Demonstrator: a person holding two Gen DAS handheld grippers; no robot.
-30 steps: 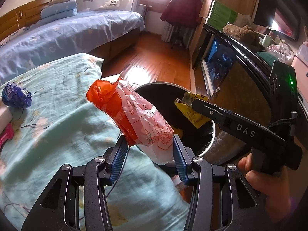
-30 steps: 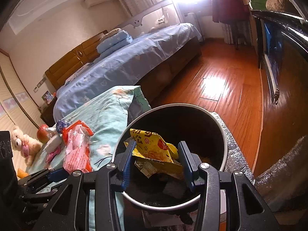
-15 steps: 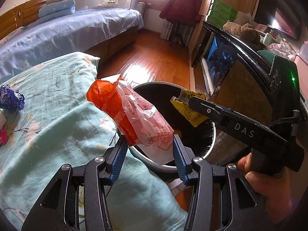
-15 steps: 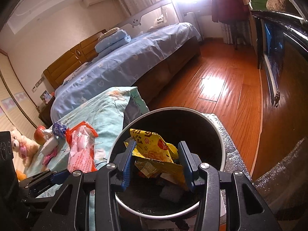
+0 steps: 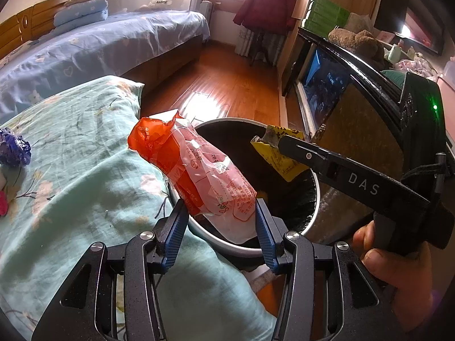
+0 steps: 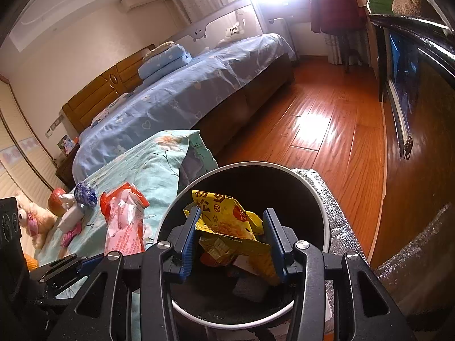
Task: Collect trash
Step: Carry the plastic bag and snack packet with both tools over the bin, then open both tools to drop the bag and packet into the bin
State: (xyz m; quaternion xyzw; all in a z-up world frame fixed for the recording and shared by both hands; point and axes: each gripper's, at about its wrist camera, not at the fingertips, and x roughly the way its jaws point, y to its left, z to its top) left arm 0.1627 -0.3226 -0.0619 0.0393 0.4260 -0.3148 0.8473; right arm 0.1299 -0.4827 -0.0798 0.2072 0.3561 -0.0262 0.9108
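Observation:
My left gripper (image 5: pixel 220 213) is shut on an orange and clear plastic wrapper (image 5: pixel 196 170), held upright at the near rim of the round black trash bin (image 5: pixel 317 187). From the right wrist view that wrapper (image 6: pixel 123 224) stands left of the bin (image 6: pixel 318 199). My right gripper (image 6: pixel 233 227) is shut on a crumpled yellow snack bag (image 6: pixel 227 221) over the bin's open mouth. In the left wrist view the right gripper (image 5: pixel 277 145) reaches in from the right with the yellow bag (image 5: pixel 275 156) at its tip, above the bin. A hand (image 5: pixel 398 261) grips its handle.
A blue crumpled wrapper (image 6: pixel 85 194), a white item (image 6: pixel 71 216), a red apple (image 6: pixel 57 201) and a pink item (image 6: pixel 71 233) lie on the teal floral bedding (image 5: pixel 71 170). A blue bed (image 6: pixel 184 93), wooden floor (image 6: pixel 327 130) and dark cabinet (image 5: pixel 355 108) surround the bin.
The left gripper with the orange wrapper has drifted right, closer over the bin's rim. The right gripper still holds the yellow bag over the bin, hardly moved.

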